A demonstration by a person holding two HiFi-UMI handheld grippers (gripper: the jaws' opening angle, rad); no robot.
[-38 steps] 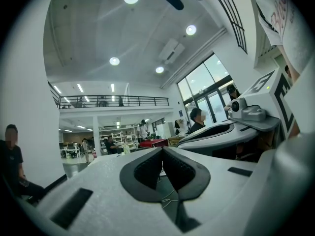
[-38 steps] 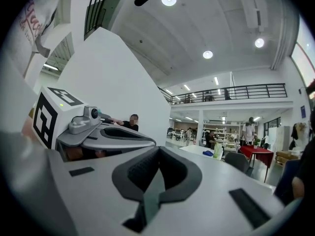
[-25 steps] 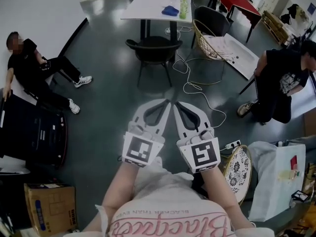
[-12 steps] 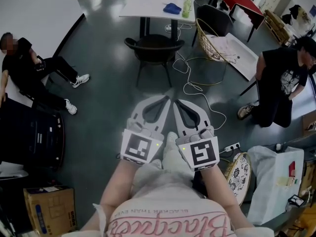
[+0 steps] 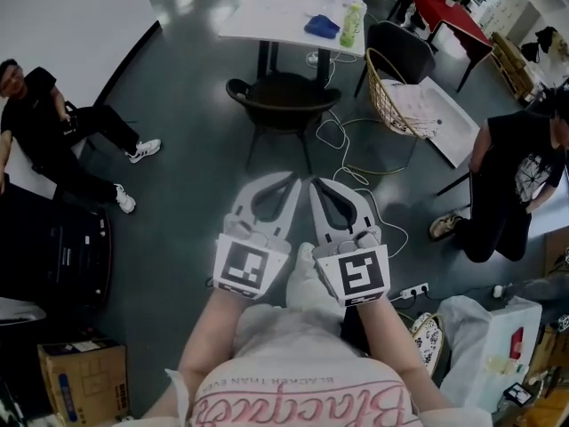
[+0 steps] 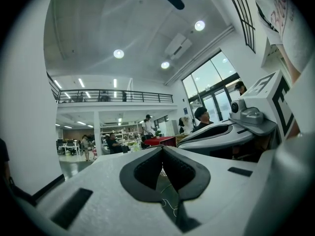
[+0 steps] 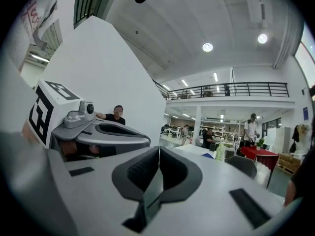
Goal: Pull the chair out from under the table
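A black chair [image 5: 283,101] stands tucked partly under the near edge of a white table [image 5: 271,12], a good way ahead of me on the grey floor. My left gripper [image 5: 296,180] and right gripper [image 5: 313,184] are held side by side at waist height, level and aimed toward the chair, well short of it. Both are shut with nothing between the pads. In the left gripper view the left gripper [image 6: 161,149] shows its jaws meeting. In the right gripper view the right gripper [image 7: 158,149] is likewise shut, and the table [image 7: 194,152] and a chair [image 7: 242,164] lie beyond.
A blue cloth [image 5: 322,27] and a green bottle [image 5: 351,25] sit on the table. A wicker chair [image 5: 391,96] and white cables [image 5: 356,167] lie right of the black chair. One person [image 5: 53,132] sits at the left, another [image 5: 516,176] at the right. A power strip [image 5: 413,290] is near my feet.
Chair and table have come nearer and sit lower in the head view as I walk toward them. Both grippers stay shut, side by side.
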